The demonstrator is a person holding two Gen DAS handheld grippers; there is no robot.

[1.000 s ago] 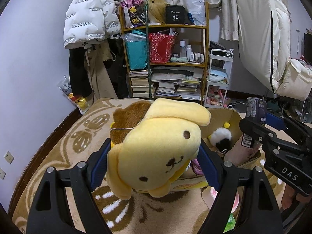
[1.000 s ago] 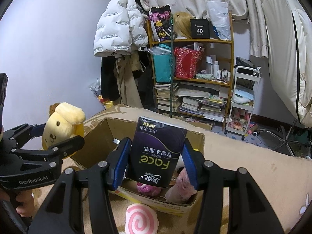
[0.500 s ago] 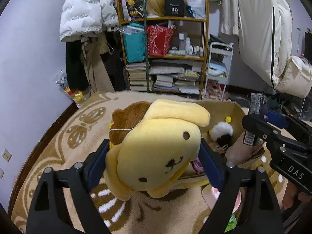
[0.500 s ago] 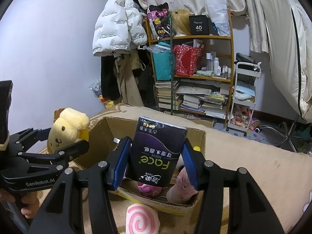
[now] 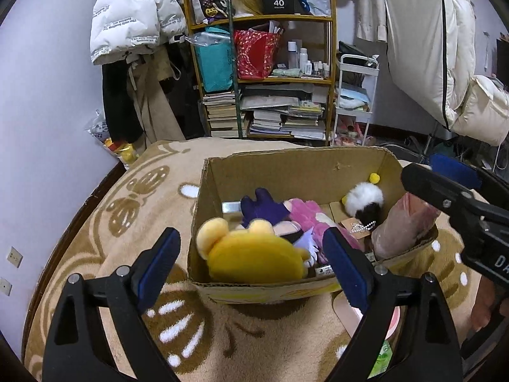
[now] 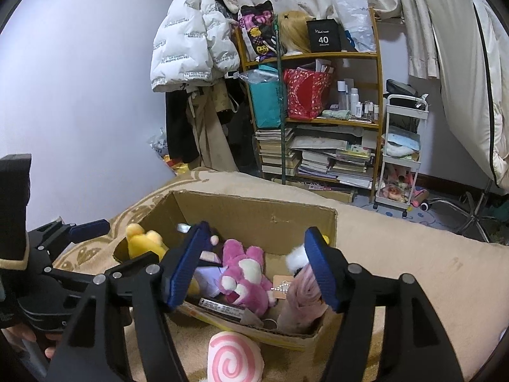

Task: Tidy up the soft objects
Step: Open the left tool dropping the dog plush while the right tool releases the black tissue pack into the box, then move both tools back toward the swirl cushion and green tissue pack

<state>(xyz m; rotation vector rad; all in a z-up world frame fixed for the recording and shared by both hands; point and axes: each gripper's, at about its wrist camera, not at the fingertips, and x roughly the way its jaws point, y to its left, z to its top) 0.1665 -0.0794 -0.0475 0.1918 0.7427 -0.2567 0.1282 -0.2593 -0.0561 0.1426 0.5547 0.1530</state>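
An open cardboard box [image 5: 286, 172] sits on the beige patterned blanket. A yellow plush dog [image 5: 254, 258], blurred, lies in the box's near left corner, also seen as the yellow plush dog [image 6: 143, 242]. My left gripper [image 5: 249, 238] hovers over it with its jaws opening, and the pads are clear of the plush. My right gripper [image 6: 256, 232] hangs above the box [image 6: 248, 210], jaws opening with nothing between them. A dark labelled edge [image 6: 222, 307], probably the tissue pack, lies low against the near wall. A pink plush [image 6: 245, 273] and a white-and-black pompom toy [image 5: 362, 200] rest inside.
A pink swirl cushion [image 6: 232, 356] lies on the blanket before the box. A rolled pink soft thing [image 5: 404, 222] leans in the box's right corner. Behind stand a crowded wooden shelf [image 5: 280, 79], a white trolley [image 6: 400, 159] and hanging coats [image 5: 133, 22].
The yellow plush dog has left the left jaws and dropped into the box. The dark tissue pack is gone from the right jaws. Both grippers have opened wider.
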